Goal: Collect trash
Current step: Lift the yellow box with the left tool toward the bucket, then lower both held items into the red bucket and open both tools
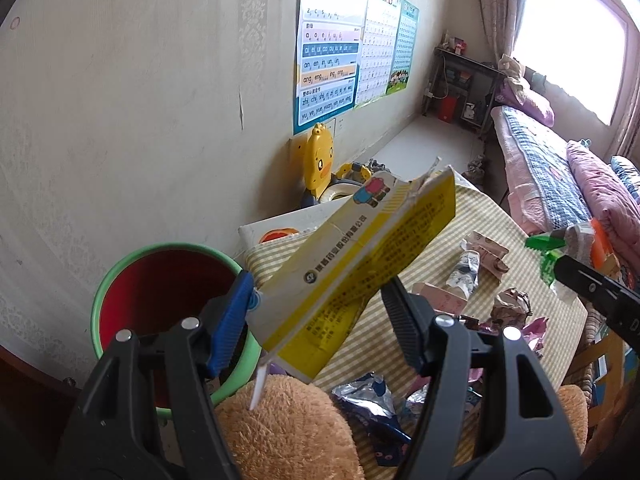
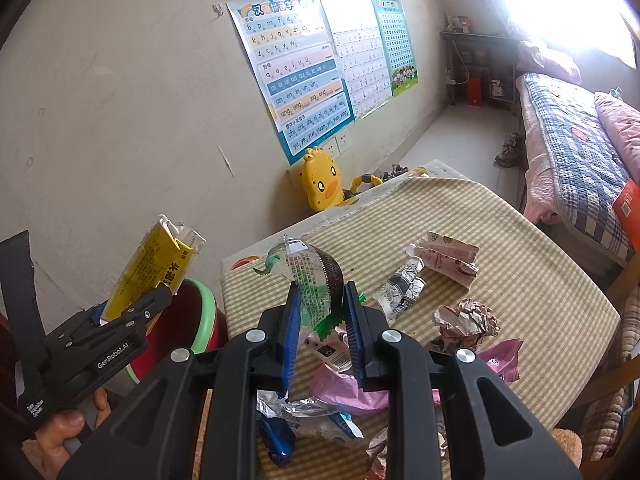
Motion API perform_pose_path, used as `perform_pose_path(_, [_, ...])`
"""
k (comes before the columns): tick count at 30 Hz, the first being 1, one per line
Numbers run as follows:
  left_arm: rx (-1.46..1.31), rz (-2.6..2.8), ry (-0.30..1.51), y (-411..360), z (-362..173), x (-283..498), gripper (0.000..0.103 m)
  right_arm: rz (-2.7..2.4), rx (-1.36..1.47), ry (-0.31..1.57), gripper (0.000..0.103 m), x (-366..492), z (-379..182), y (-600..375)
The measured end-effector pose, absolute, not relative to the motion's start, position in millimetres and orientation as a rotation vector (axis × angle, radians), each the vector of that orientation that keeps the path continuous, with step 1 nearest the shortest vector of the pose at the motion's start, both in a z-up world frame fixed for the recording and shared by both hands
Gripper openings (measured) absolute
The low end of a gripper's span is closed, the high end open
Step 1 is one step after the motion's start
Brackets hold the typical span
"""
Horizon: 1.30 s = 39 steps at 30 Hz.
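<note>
My left gripper [image 1: 320, 300] stands wide around a yellow and white carton [image 1: 360, 256]; only the blue left pad [image 1: 232, 320] touches it, beside a red bin with a green rim [image 1: 120, 280]. In the right wrist view the same carton [image 2: 148, 276] sticks up from the left gripper [image 2: 120, 320] above the bin [image 2: 204, 312]. My right gripper [image 2: 320, 312] is shut on a clear plastic wrapper with green print [image 2: 316, 276], held above the table. More wrappers lie on the checked tablecloth [image 2: 520, 280].
On the table lie a pink carton [image 2: 448, 260], a grey tube wrapper [image 2: 404, 288], a crumpled foil ball [image 2: 468, 320], a pink bag [image 2: 344, 392] and a blue foil packet [image 2: 296, 420]. A yellow duck toy [image 2: 320, 184] stands by the wall. A bed [image 2: 580, 152] is at right.
</note>
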<state>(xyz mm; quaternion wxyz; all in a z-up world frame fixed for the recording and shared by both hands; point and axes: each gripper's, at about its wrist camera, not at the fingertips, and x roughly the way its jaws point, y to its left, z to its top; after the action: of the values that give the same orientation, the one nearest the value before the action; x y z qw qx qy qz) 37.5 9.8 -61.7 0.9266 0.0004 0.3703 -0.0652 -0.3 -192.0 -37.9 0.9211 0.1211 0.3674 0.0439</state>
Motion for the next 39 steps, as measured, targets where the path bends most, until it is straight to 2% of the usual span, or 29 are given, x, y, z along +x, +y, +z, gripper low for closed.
perform_pose_path(24, [-0.01, -0.114, 0.787, 24, -69, 45, 0.064, 0.125, 0.236, 0.77, 0.022, 5, -41, -180])
perform_pose_path(39, [-0.048, 0.0, 0.801, 74, -78, 52, 0.064, 0.22, 0.2, 0.771, 0.022, 23, -32, -141])
